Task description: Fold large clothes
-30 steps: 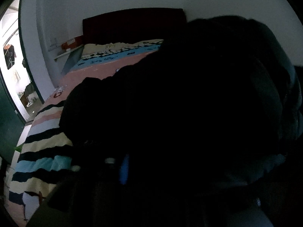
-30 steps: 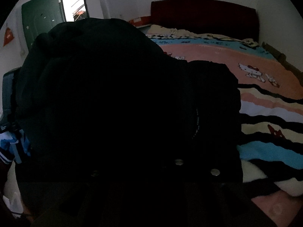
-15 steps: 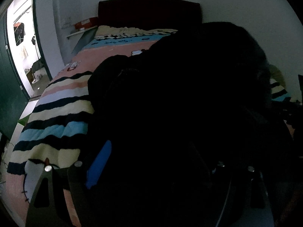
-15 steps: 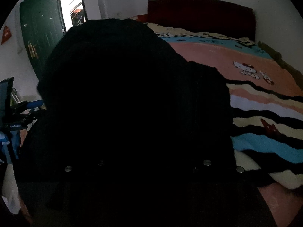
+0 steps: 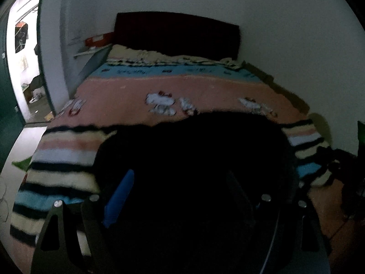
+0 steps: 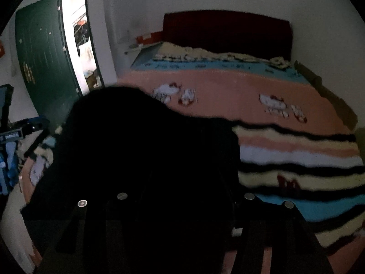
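Note:
A large black garment (image 5: 194, 150) lies in a dark heap on the near end of the striped bed blanket (image 5: 63, 159). It also fills the lower left of the right wrist view (image 6: 141, 150). My left gripper (image 5: 180, 187) is open over the garment, its blue-padded left finger (image 5: 118, 196) and dark right finger (image 5: 239, 189) spread apart with the cloth below them. My right gripper (image 6: 182, 196) is over the same garment; its fingers merge with the black cloth and I cannot tell how the jaws stand.
The bed has a pink cartoon-print blanket (image 5: 182, 91) and a dark red headboard (image 5: 178, 34) against a white wall. A green door (image 6: 43, 57) stands open at the left. A blue device on a stand (image 6: 9, 137) is at the far left.
The black garment has dropped from high in front of both cameras down onto the bed. The left gripper's fingers have come apart and much more of the blanket shows.

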A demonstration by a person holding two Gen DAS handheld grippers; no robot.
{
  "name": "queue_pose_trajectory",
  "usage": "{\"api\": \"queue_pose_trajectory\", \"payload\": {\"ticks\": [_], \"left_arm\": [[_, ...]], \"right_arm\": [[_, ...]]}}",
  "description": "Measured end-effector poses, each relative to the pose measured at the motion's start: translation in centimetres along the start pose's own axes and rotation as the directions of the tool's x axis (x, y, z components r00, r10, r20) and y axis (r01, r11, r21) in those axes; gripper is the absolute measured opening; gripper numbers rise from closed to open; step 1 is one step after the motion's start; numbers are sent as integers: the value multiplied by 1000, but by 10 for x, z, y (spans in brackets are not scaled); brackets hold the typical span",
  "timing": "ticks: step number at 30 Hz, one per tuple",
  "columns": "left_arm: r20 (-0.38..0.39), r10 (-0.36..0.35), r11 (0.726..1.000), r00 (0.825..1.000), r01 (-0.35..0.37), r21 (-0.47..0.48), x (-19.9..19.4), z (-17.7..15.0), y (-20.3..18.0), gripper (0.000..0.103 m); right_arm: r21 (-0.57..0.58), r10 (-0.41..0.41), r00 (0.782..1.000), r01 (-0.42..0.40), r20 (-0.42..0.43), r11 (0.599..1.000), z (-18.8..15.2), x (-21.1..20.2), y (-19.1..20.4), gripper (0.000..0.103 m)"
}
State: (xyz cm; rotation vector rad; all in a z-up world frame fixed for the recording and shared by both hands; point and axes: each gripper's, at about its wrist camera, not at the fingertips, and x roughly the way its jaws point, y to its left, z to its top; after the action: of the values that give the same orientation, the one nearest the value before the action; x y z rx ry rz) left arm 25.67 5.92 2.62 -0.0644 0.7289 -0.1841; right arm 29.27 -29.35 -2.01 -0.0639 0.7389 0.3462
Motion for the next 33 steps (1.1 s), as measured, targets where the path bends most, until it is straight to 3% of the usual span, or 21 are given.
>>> {"api": "queue_pose_trajectory", "payload": {"ticks": [7, 12, 16, 21, 26, 33], "left_arm": [[-13, -16, 1000, 1000, 16, -1, 53, 58, -25, 82], [-75, 2, 1000, 997, 0, 19, 82, 48, -29, 82], [-137, 14, 998, 991, -6, 62, 86, 5, -29, 82], [-191, 1, 996, 982, 17, 92, 81, -59, -24, 83], [-195, 16, 998, 981, -4, 61, 81, -83, -25, 84], [-236, 44, 999, 971, -44, 4, 119, -88, -16, 99]], "right_arm": [[9, 17, 999, -18, 39, 1000, 74, 36, 33, 54], [-3, 47, 999, -47, 15, 999, 100, 70, 58, 54], [-58, 68, 995, -72, -66, 996, 79, 87, 76, 54], [-184, 75, 982, -107, -174, 977, 16, 88, 94, 54], [-187, 64, 977, -104, -205, 977, -28, 77, 93, 55], [-159, 4, 968, -46, -252, 986, -40, 107, 81, 56]]}}
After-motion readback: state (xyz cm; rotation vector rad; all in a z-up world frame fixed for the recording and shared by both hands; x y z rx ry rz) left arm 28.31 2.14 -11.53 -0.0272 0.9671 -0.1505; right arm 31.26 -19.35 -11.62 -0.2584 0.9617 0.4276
